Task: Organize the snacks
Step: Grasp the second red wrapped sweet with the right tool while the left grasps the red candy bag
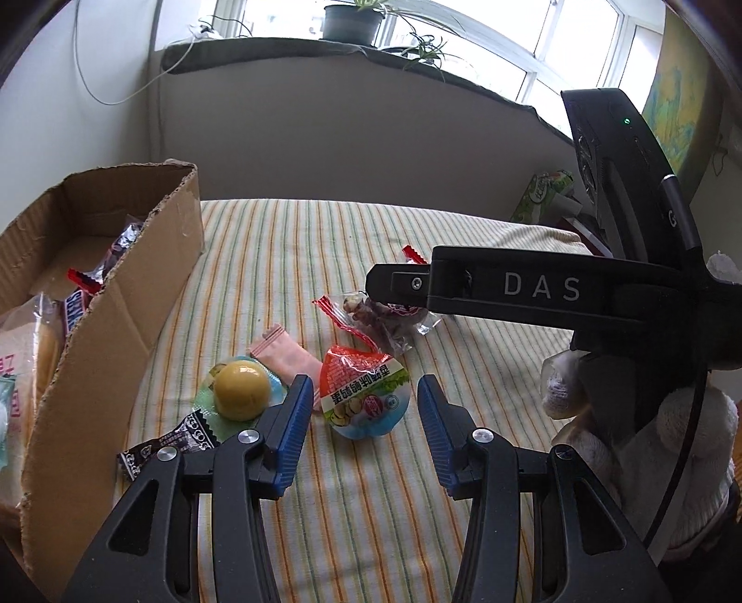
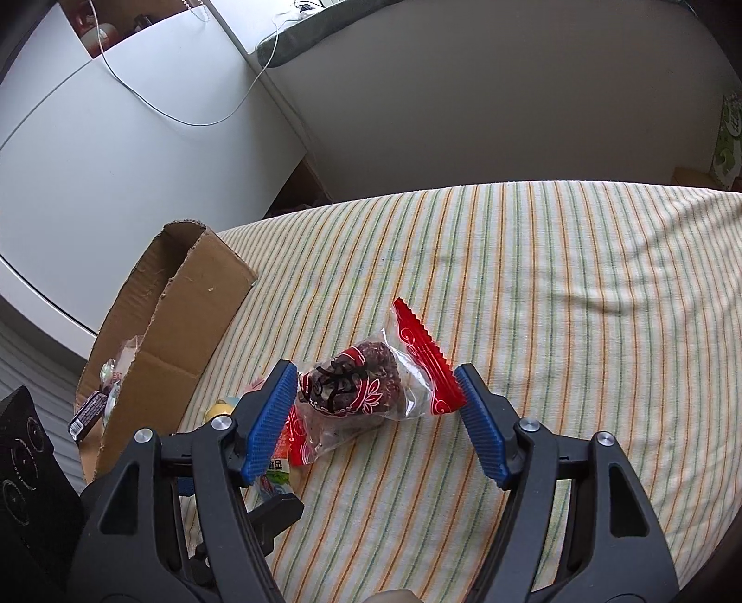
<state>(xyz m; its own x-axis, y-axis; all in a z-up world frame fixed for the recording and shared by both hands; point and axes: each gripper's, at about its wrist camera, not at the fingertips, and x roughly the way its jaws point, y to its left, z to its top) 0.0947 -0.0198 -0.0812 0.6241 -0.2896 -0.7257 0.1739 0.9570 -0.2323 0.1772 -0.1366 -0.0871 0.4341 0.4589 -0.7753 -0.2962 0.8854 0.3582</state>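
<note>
My left gripper is open, its blue pads on either side of a red, green and blue egg snack packet lying on the striped cloth. A yellow ball snack, a pink sachet and a black wrapper lie to its left. My right gripper is open around a clear red-edged packet of dark pastry, which also shows in the left wrist view under the right gripper's body. A cardboard box with several snacks inside stands at the left.
The striped cloth covers the table, which ends at a wall below a windowsill with plants. A green carton stands at the far right. The box also shows in the right wrist view.
</note>
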